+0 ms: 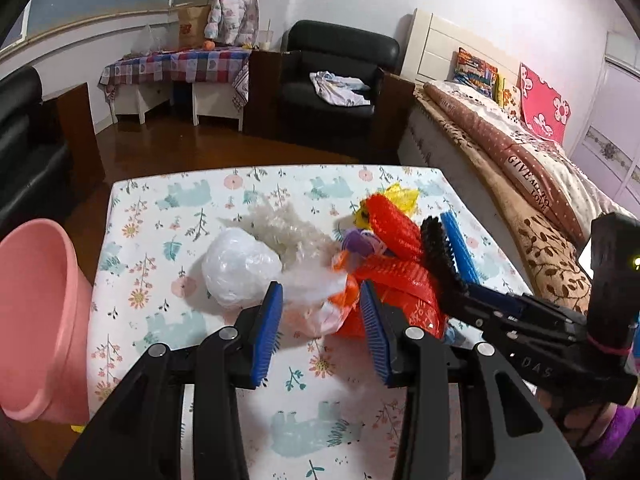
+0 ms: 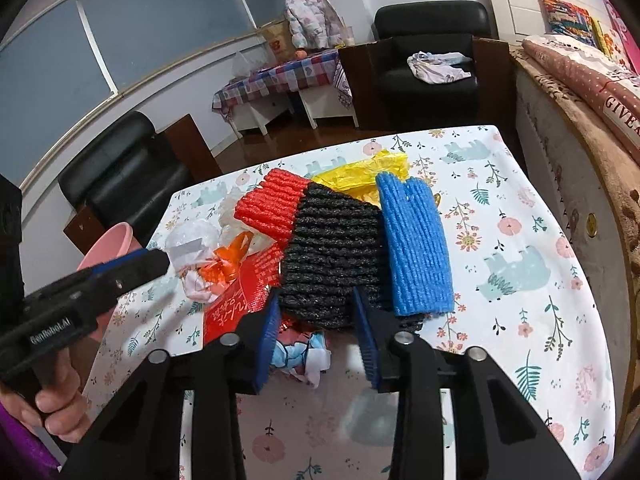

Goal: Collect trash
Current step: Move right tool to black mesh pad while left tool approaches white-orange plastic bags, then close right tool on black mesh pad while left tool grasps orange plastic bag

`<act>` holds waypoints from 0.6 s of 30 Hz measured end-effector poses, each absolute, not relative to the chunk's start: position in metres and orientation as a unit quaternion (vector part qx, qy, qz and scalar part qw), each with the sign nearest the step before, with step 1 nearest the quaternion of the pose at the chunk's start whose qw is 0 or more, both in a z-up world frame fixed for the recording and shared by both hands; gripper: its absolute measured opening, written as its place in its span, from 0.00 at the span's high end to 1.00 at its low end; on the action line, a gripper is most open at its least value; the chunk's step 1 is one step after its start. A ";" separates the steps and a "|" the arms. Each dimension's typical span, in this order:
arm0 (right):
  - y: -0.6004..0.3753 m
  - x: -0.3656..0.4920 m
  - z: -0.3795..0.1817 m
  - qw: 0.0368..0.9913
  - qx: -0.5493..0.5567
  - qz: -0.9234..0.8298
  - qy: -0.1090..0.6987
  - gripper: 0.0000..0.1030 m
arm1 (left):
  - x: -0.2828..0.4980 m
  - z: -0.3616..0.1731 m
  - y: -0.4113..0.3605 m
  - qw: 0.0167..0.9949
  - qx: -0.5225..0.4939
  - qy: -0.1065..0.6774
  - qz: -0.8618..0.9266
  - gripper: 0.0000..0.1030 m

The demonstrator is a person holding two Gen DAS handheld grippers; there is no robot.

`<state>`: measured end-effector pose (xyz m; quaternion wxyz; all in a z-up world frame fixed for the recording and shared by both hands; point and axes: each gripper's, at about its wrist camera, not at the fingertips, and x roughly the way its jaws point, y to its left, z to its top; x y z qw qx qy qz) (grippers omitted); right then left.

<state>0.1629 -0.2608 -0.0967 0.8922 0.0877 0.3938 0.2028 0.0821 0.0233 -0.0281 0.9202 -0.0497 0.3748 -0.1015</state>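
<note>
Left wrist view: left gripper (image 1: 322,308) open astride crumpled clear plastic film (image 1: 308,294), right gripper (image 2: 316,322) open around black foam netting (image 2: 334,256), pink plastic bin (image 1: 36,320) waiting alongside

We are in a home bedroom. We see a made bed (image 1: 520,148) with pillows, a black armchair (image 1: 336,80) and a hung-up child's jacket (image 1: 234,4).

On the floral table (image 2: 520,240) lie three foam net sleeves, one red (image 2: 272,208), one black (image 2: 332,256) and one blue (image 2: 416,248), one yellow plastic bag (image 2: 360,176), one white bag bundle (image 1: 240,272), and beside it one pink bucket (image 1: 36,320).
</note>
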 end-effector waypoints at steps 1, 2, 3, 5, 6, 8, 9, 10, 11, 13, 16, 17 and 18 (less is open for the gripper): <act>-0.260 0.163 -0.096 0.892 0.087 0.204 0.394 0.74 | 0.083 -0.028 0.022 0.921 -0.047 0.374 -0.100 0.60; -0.259 0.162 -0.096 0.892 0.084 0.204 0.394 0.74 | 0.085 -0.028 0.021 0.920 -0.047 0.376 -0.097 0.60; -0.258 0.161 -0.096 0.893 0.082 0.204 0.394 0.77 | 0.086 -0.030 0.021 0.920 -0.047 0.379 -0.092 0.60; -0.259 0.160 -0.096 0.893 0.080 0.205 0.394 0.83 | 0.088 -0.033 0.021 0.919 -0.050 0.384 -0.077 0.60; -0.260 0.160 -0.096 0.892 0.081 0.205 0.393 0.85 | 0.089 -0.035 0.022 0.918 -0.053 0.387 -0.072 0.60; -0.261 0.158 -0.095 0.893 0.080 0.207 0.391 0.87 | 0.091 -0.040 0.023 0.914 -0.060 0.396 -0.059 0.60; -0.262 0.158 -0.095 0.894 0.079 0.207 0.390 0.87 | 0.091 -0.043 0.025 0.912 -0.064 0.401 -0.056 0.60; -0.262 0.157 -0.095 0.894 0.078 0.207 0.389 0.88 | 0.092 -0.047 0.026 0.909 -0.068 0.407 -0.052 0.60; -0.264 0.156 -0.095 0.895 0.078 0.207 0.388 0.88 | 0.093 -0.052 0.027 0.906 -0.069 0.414 -0.046 0.60; -0.266 0.154 -0.094 0.895 0.082 0.207 0.385 0.89 | 0.092 -0.056 0.030 0.904 -0.073 0.419 -0.036 0.60; -0.270 0.151 -0.089 0.899 0.085 0.210 0.374 0.89 | 0.083 -0.051 0.039 0.912 -0.097 0.398 -0.035 0.60; -0.270 0.150 -0.087 0.900 0.085 0.211 0.371 0.89 | 0.082 -0.049 0.041 0.914 -0.099 0.392 -0.036 0.60; -0.270 0.149 -0.086 0.901 0.086 0.213 0.369 0.89 | 0.081 -0.048 0.041 0.915 -0.097 0.391 -0.036 0.60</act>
